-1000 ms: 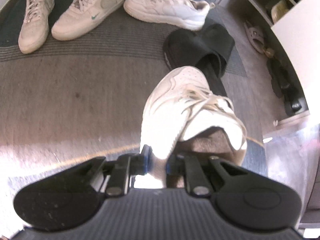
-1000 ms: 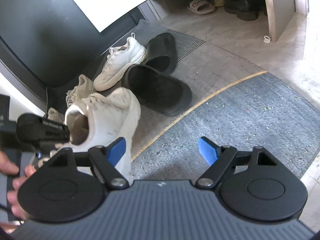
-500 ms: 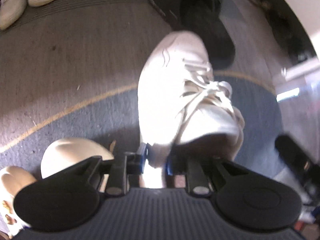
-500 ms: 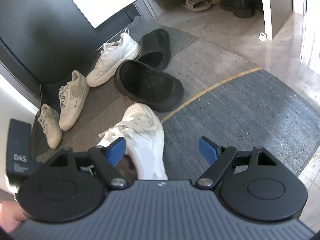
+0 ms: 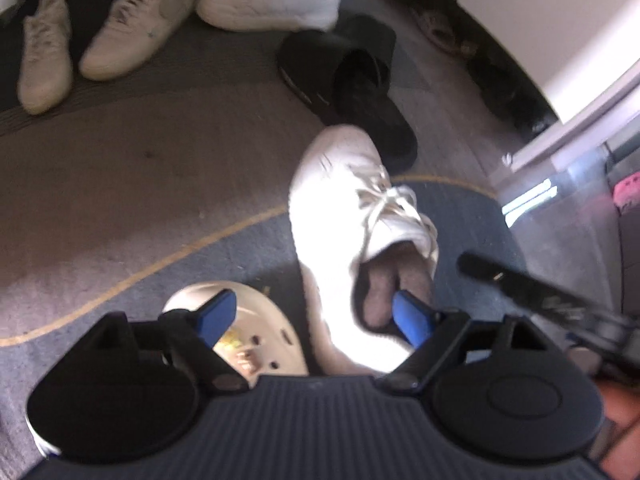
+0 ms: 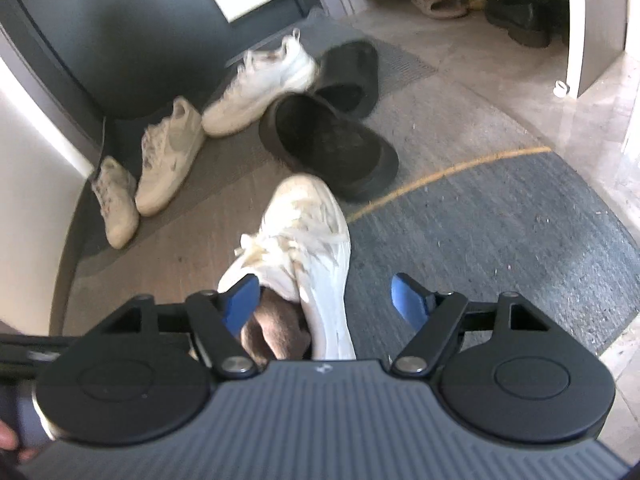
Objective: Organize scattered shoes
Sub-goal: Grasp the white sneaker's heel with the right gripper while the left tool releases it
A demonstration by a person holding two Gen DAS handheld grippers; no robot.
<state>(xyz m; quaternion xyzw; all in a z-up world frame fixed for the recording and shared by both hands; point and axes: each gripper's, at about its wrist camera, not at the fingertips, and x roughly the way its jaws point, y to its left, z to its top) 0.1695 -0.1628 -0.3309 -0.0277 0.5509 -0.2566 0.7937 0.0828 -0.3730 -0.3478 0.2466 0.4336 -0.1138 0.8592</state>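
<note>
The sneaker [image 5: 340, 208] lies on the mat, its collar between the closing fingers of the right gripper [image 6: 324, 300], as the left gripper [image 5: 312, 316] opens off its heel; a thin pinch could let it tip against the black slide [image 6: 328, 144].

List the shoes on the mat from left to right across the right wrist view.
Small beige sneaker → larger beige sneaker → white sneaker by the dark wall → white sneaker nearest the camera → black slipper beside it. The second black slipper overlaps, so I leave it out.
</note>
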